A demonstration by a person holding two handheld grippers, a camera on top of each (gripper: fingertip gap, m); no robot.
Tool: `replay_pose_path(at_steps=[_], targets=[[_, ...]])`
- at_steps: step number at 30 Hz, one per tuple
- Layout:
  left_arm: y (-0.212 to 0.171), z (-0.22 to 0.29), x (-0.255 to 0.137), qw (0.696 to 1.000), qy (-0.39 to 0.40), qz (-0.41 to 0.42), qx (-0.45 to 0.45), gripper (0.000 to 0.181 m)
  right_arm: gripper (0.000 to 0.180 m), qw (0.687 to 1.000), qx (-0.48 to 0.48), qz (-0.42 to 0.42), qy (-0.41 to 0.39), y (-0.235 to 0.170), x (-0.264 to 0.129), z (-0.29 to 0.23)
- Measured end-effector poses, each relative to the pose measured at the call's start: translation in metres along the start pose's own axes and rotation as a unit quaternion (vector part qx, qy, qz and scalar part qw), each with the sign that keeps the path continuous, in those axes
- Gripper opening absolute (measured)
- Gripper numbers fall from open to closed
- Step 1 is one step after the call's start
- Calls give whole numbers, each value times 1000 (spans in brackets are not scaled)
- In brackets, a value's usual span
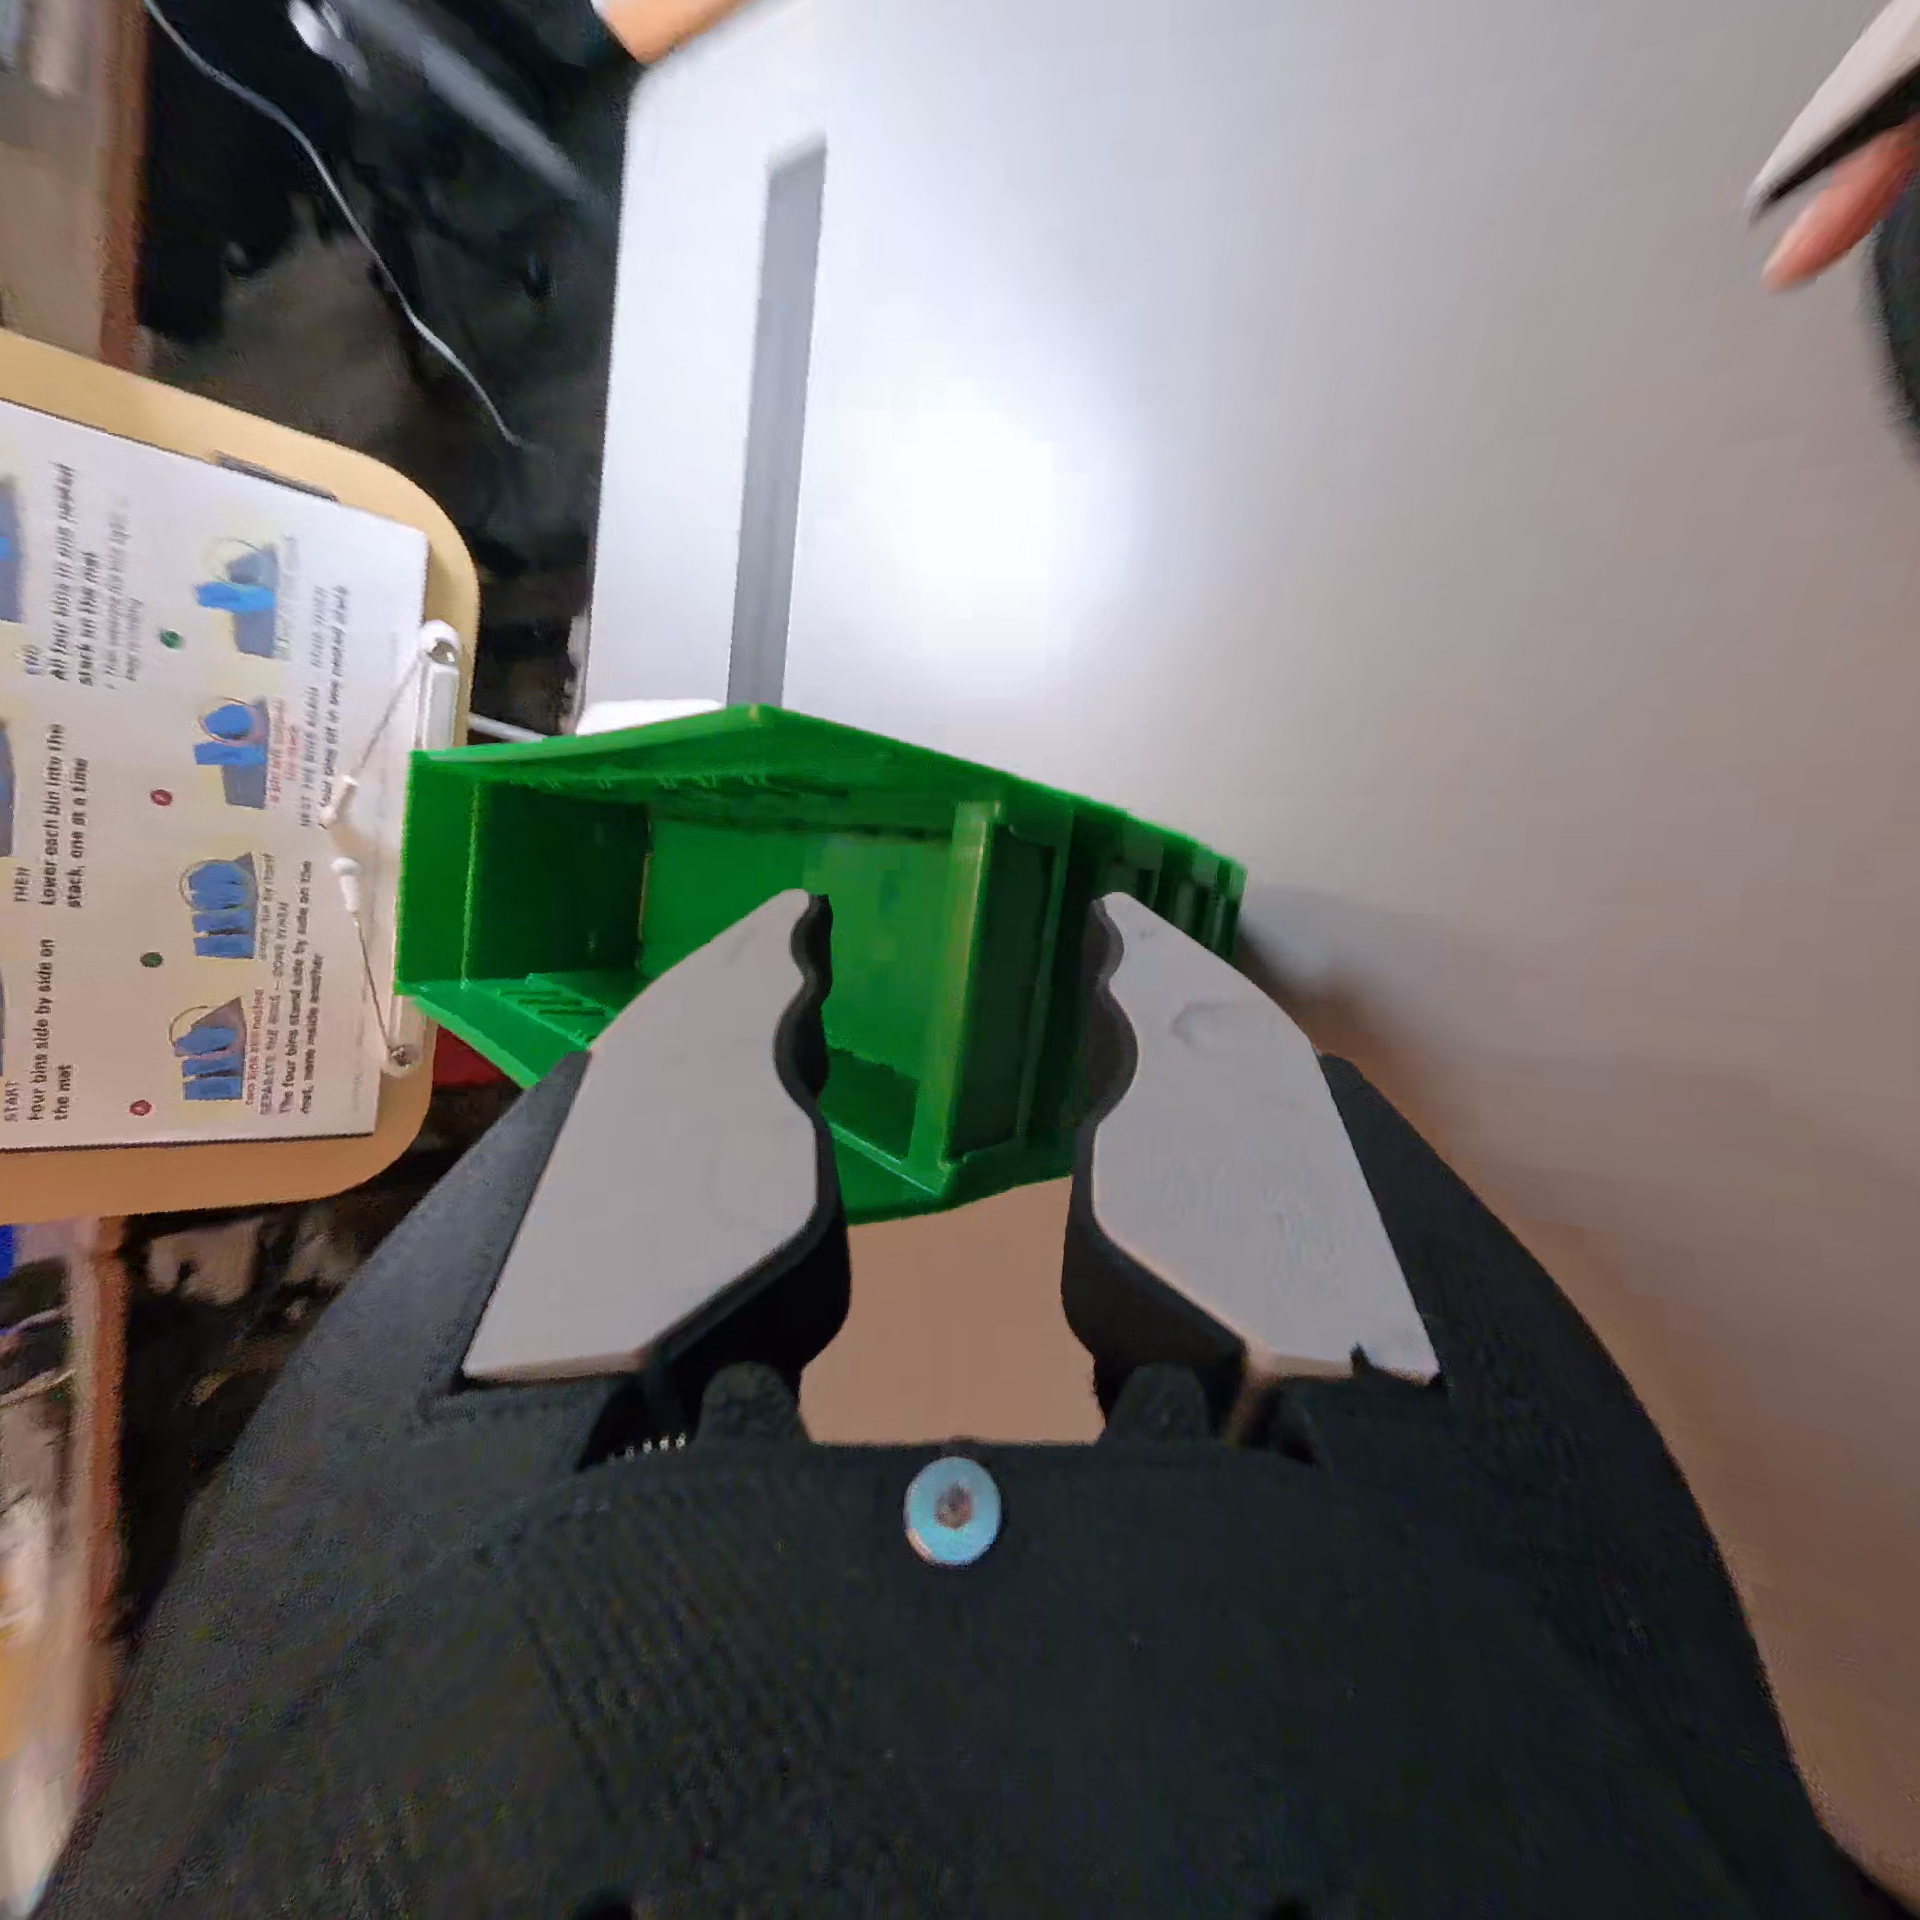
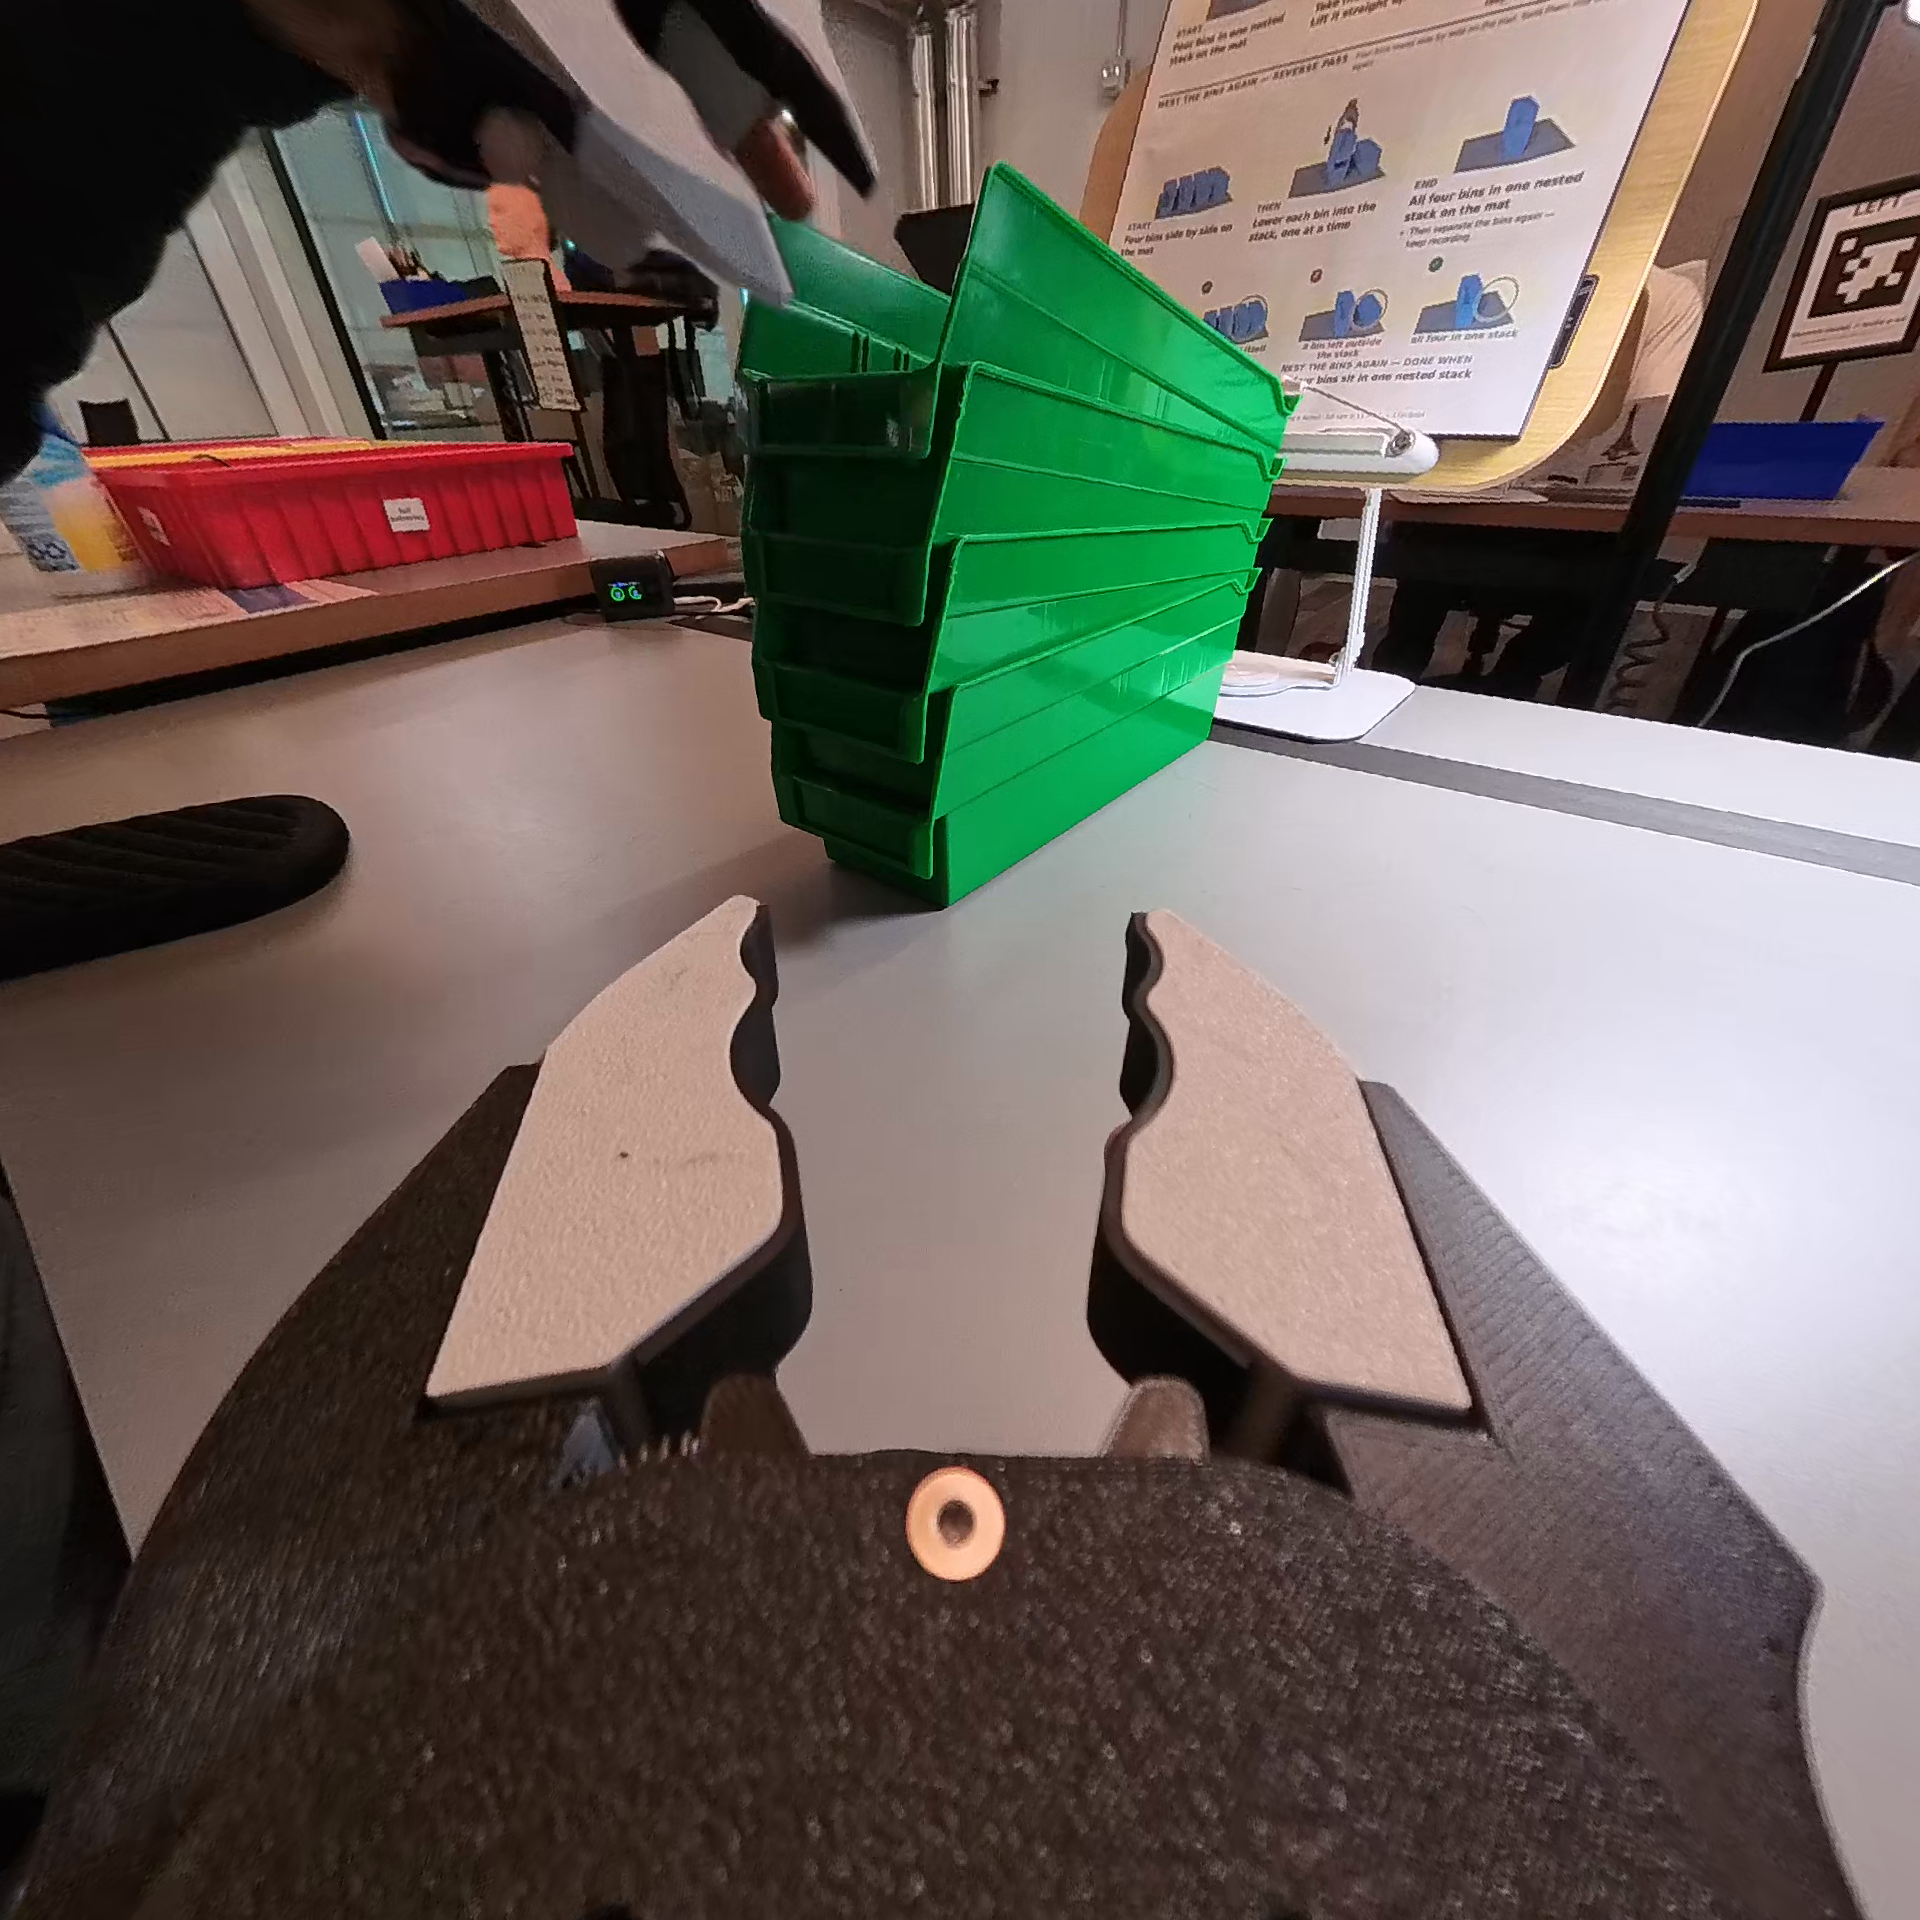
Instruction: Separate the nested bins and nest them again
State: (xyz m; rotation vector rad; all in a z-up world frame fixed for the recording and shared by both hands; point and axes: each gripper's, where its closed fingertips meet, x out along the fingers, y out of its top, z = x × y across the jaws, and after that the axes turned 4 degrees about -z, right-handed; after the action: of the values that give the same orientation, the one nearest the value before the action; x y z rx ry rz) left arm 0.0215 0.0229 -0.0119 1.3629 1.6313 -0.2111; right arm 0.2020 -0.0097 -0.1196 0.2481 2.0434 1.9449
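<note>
Several green bins [image 2: 1039, 644] stand nested in one stack on the grey mat [image 2: 1455, 1039]. The top bin [image 2: 1091, 301] sits tilted, its far end raised. In the left wrist view I look down into the top bin [image 1: 727, 883]. My left gripper [image 1: 961, 914] is open and straddles the bin's front end wall, one finger inside and one outside. It also shows in the right wrist view [image 2: 675, 197], reaching onto the stack's top from the left. My right gripper [image 2: 951, 914] is open and empty, low over the mat, a short way in front of the stack.
A clipboard with an instruction sheet [image 2: 1382, 208] stands on a white stand [image 2: 1340, 707] behind the stack. A red tray [image 2: 332, 509] lies on the wooden table at left. A black padded object [image 2: 156, 873] lies on the mat's left. A dark stripe [image 2: 1610, 800] crosses the mat. About 20 cm separates my left fingertips from my right.
</note>
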Motion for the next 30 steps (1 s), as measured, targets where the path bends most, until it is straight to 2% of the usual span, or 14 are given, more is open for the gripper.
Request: replay_pose_path(at_steps=[4, 9, 12, 16, 21, 25, 30], targets=[[8, 0, -41, 990, 6, 129, -63, 53, 64, 1000, -3, -5, 0, -1, 1, 0], [-20, 7, -74, 957, 30, 243, -153, 49, 63, 1000, -10, -13, -1, -4, 3, -2], [-57, 22, -69, 941, 39, 263, -207, 47, 63, 1000, -15, -21, 0, -6, 5, -3], [-118, 48, -43, 925, 48, 254, -279, 45, 62, 999, -20, -33, 3, -8, 9, -5], [-179, 61, -20, 880, 93, 272, -378, 45, 60, 999, -36, -23, -2, 0, 15, -6], [-195, 69, -14, 865, 102, 289, -398, 50, 60, 999, -45, -30, 4, 3, 28, -11], [-192, 73, -8, 866, 112, 299, -386, 54, 56, 996, -83, -30, 20, 13, 64, -20]])
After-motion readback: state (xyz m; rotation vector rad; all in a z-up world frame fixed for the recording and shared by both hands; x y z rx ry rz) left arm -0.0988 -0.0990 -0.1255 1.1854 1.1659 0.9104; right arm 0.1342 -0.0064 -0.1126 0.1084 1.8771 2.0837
